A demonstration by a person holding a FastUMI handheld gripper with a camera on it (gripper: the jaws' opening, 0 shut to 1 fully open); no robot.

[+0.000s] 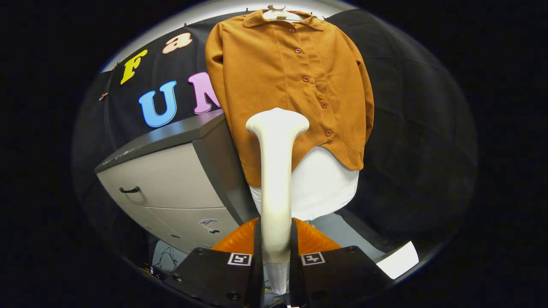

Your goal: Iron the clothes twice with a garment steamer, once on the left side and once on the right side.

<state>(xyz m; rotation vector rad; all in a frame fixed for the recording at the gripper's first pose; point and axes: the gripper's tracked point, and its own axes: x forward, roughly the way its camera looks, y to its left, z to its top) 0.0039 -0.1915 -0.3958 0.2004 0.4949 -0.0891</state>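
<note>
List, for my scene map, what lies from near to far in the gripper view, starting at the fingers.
Tool shut on the steamer handle → steamer head → brown shirt over a white garment → hanger at the top. The grey cabinet stands off to the side.

shirt hem behind steamer (partly), hanger cropped

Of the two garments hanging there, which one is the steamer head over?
The brown buttoned shirt: the steamer, gripped between the gripper fingers, has its head against the shirt's lower front. The white garment hangs below, underneath.
</note>
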